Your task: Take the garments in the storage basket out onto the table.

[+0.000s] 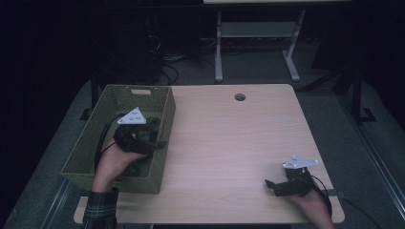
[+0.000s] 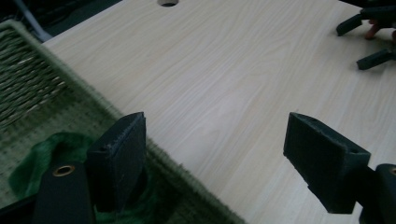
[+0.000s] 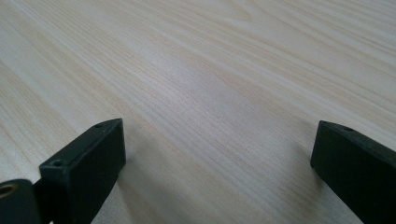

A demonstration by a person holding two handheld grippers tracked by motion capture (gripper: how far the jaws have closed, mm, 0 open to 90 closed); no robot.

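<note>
High view, dark green cloth (image 2: 56, 154) crumpled in woven basket (image 1: 102, 157)

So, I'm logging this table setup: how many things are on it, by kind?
Green woven basket: 1
Green cloth in the basket: 1
Handheld grippers, left gripper and right gripper: 2
Total: 4

The counter (image 2: 224, 93) is pale wood-grain laminate, smooth with a soft sheen. The basket (image 1: 107, 119) is green woven fibre, coarse and matt, and the cloth (image 2: 42, 158) in it looks like fuzzy green fabric. Both grippers' jaws are matt black plastic faced with slightly rough pads.
</note>
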